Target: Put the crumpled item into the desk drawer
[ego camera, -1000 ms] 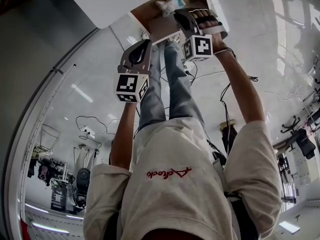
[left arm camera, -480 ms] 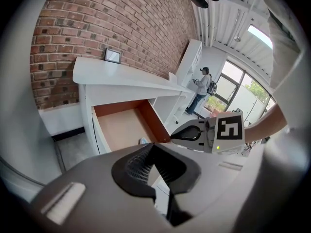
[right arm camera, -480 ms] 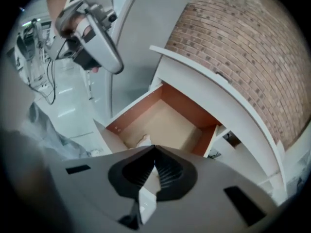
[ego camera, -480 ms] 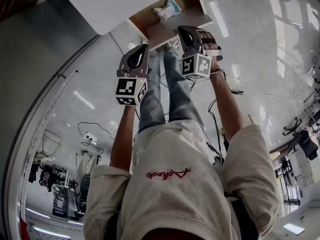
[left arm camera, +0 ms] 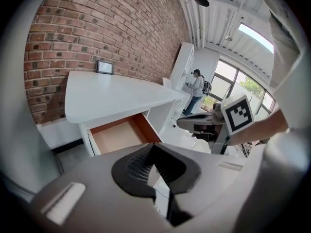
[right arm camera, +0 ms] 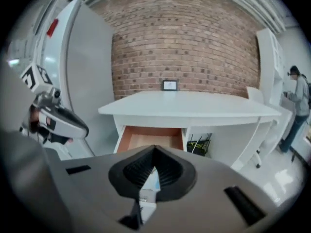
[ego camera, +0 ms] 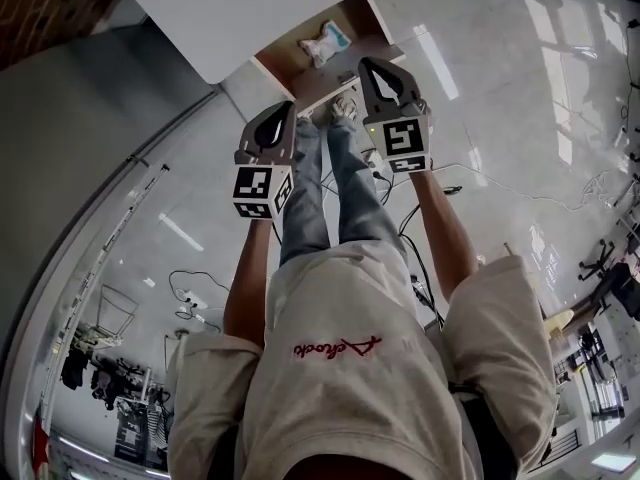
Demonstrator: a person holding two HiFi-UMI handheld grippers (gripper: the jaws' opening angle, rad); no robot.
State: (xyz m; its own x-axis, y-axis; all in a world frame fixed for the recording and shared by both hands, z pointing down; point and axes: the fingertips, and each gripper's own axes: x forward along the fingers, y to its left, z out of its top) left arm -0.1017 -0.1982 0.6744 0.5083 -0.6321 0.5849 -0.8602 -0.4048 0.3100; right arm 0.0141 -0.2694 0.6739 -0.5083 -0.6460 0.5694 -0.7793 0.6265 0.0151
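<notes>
The crumpled item (ego camera: 325,41), a white wrapper with a blue patch, lies inside the open drawer (ego camera: 362,18), close to the overhanging edge of the white desk (ego camera: 230,8). Both tools hang above the drawer's front, clear of it. The right tool (ego camera: 372,65) has its jaws pressed together with nothing between them, and the left tool (ego camera: 287,110) is likewise closed and empty. The placing looks done, so pushing the drawer in is probably next. Closed tips give little contact on the smooth front. An off-centre push could slip or skew the drawer, and the puffy wrapper might catch under the desk.
</notes>
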